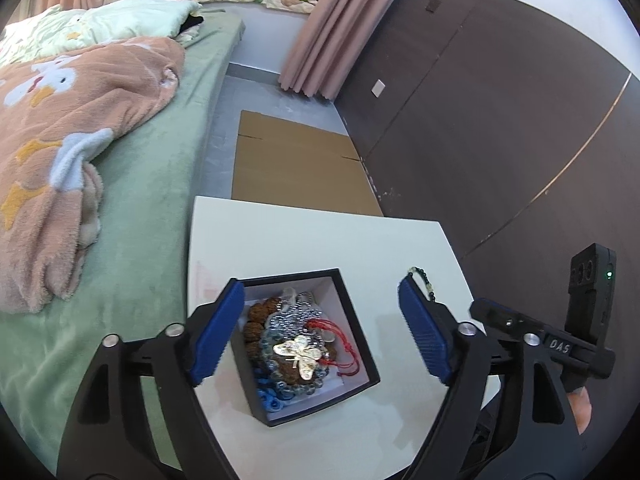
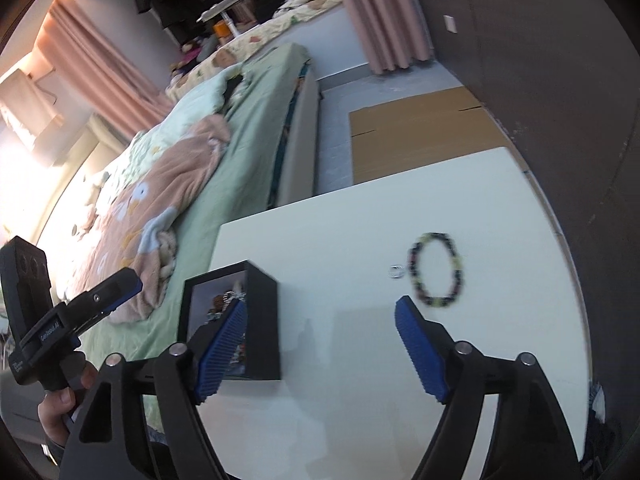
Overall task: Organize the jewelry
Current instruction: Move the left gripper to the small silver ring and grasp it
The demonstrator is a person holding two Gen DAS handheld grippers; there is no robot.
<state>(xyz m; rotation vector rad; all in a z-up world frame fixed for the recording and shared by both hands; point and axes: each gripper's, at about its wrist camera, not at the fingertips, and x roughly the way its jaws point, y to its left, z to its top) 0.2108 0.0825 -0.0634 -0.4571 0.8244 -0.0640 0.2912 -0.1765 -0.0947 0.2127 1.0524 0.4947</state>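
Observation:
A black open box [image 1: 352,332] with a white lining sits on the white table [image 1: 312,236]. It holds a silver butterfly pendant [image 1: 299,354], brown beads, blue beads, a silver chain and red cord. My left gripper [image 1: 320,330] is open and empty, hovering above the box. A dark beaded bracelet [image 2: 436,270] with yellow-green beads lies on the table [image 2: 340,232], a small silver ring [image 2: 396,270] beside it. My right gripper [image 2: 320,344] is open and empty, between the box [image 2: 260,320] and the bracelet. The bracelet's end shows behind my left gripper's right finger [image 1: 424,280].
A bed with a green sheet [image 1: 160,168] and a pink blanket [image 1: 72,128] runs along the table's left. Flattened cardboard [image 1: 296,168] lies on the floor beyond the table. A dark panelled wall [image 1: 500,120] stands on the right, with pink curtains [image 1: 336,24].

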